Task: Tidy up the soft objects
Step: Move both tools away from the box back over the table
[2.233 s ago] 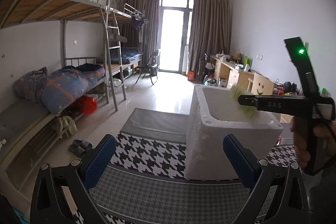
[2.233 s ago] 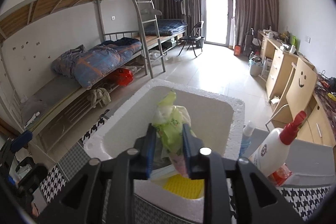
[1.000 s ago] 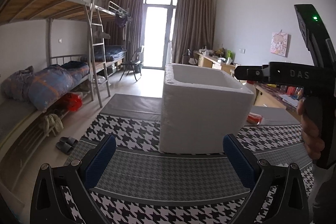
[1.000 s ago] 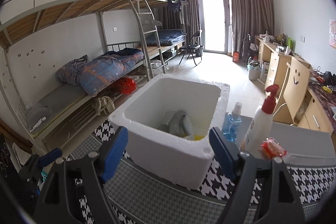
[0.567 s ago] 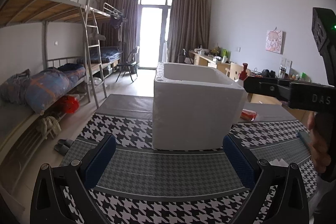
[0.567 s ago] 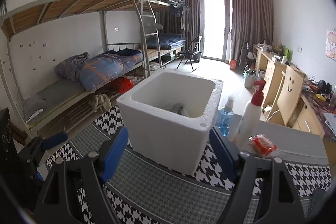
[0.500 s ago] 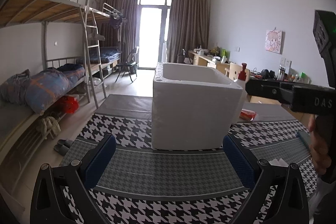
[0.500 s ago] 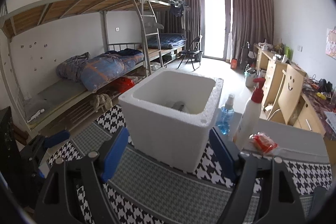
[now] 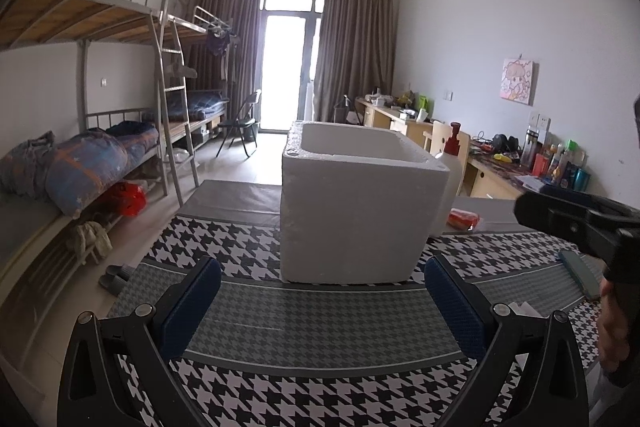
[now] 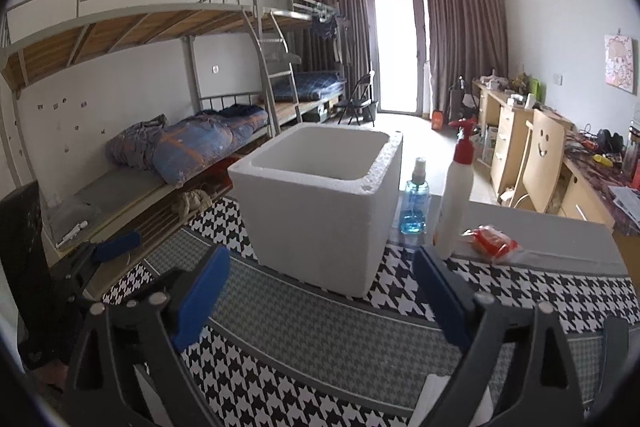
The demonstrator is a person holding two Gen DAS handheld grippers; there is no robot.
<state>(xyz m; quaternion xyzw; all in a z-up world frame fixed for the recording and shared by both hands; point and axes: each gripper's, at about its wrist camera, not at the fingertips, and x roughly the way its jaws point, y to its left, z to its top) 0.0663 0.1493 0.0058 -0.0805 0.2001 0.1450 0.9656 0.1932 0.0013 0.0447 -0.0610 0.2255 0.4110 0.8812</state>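
Note:
A white foam box (image 9: 356, 211) stands on the houndstooth-patterned table (image 9: 312, 323); it also shows in the right wrist view (image 10: 320, 203). Its inside is hidden from both views. My left gripper (image 9: 320, 303) is open and empty, in front of the box and apart from it. My right gripper (image 10: 320, 295) is open and empty, in front of the box. A red soft packet (image 10: 490, 239) lies to the right of the box; it also shows in the left wrist view (image 9: 463, 218).
A white pump bottle with a red top (image 10: 456, 195) and a blue spray bottle (image 10: 414, 209) stand right of the box. White tissue (image 10: 452, 403) lies near my right gripper. A flat grey-green object (image 9: 580, 273) lies at the right. Bunk beds (image 10: 160, 131) stand left.
My right gripper opened, dropped the green-white soft bag into the foam box, and drew back and down. My left gripper also drew back from the box.

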